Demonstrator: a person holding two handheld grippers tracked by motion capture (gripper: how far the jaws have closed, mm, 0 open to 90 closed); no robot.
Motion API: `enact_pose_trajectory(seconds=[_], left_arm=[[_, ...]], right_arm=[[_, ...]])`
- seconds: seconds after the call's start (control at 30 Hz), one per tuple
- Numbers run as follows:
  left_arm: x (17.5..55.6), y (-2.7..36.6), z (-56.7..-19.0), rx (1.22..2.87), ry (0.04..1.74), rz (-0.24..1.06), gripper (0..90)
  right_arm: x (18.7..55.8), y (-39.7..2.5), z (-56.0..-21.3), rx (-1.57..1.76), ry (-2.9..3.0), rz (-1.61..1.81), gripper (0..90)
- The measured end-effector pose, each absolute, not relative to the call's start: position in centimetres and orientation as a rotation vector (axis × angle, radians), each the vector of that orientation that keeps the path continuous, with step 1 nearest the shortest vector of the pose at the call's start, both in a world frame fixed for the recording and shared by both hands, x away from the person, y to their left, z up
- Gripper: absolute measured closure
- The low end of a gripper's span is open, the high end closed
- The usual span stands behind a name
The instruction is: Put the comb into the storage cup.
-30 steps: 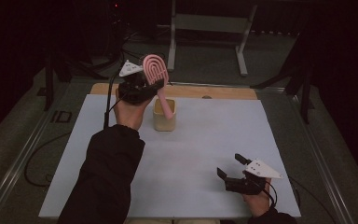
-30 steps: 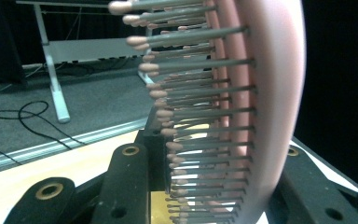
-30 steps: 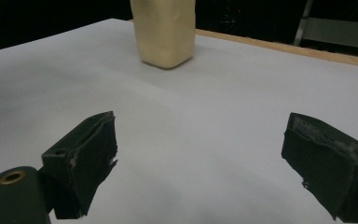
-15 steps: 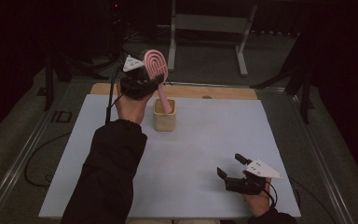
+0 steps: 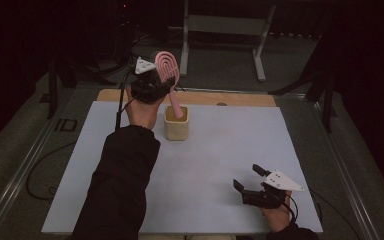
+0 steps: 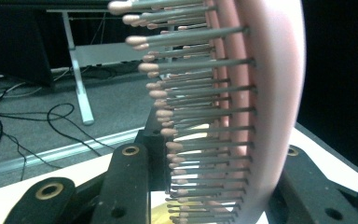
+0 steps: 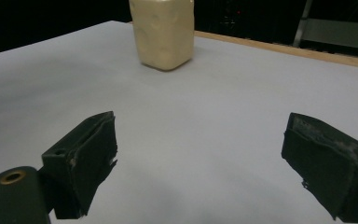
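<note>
1. Left gripper (image 5: 156,86) clamps the pink hairbrush (image 5: 168,67) by its head; the handle end sits inside the cream cup (image 5: 177,125) near the table's (image 5: 220,150) far edge.
2. Right gripper (image 5: 250,182) rests spread, holding nothing, at the near right corner.
3. Judged step: placing the brush. Next move calls for letting go.

The right tool (image 7: 200,168) shows its two black jaws spread wide apart with nothing between them, their worn pads hanging low over the pale surface (image 7: 223,93). Ahead stands a cream-coloured holder (image 7: 164,32), upright, well apart from the jaws and toward the far edge. A wooden strip (image 7: 284,49) runs along that far edge.
</note>
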State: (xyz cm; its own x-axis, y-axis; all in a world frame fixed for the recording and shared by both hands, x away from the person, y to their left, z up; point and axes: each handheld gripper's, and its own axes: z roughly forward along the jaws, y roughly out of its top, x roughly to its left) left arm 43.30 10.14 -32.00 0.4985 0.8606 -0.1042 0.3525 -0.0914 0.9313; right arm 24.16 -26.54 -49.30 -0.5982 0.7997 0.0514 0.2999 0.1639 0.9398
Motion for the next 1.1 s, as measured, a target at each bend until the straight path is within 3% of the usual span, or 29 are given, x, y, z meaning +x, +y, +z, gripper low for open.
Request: enact_pose_trajectory(seconds=[1.1], left_arm=[[44.6,8.7,-34.3,1.687,1.079,0.586,64.6]], right_arm=[[24.1,-26.9,-49.1,1.043,1.972,1.447,10.0]])
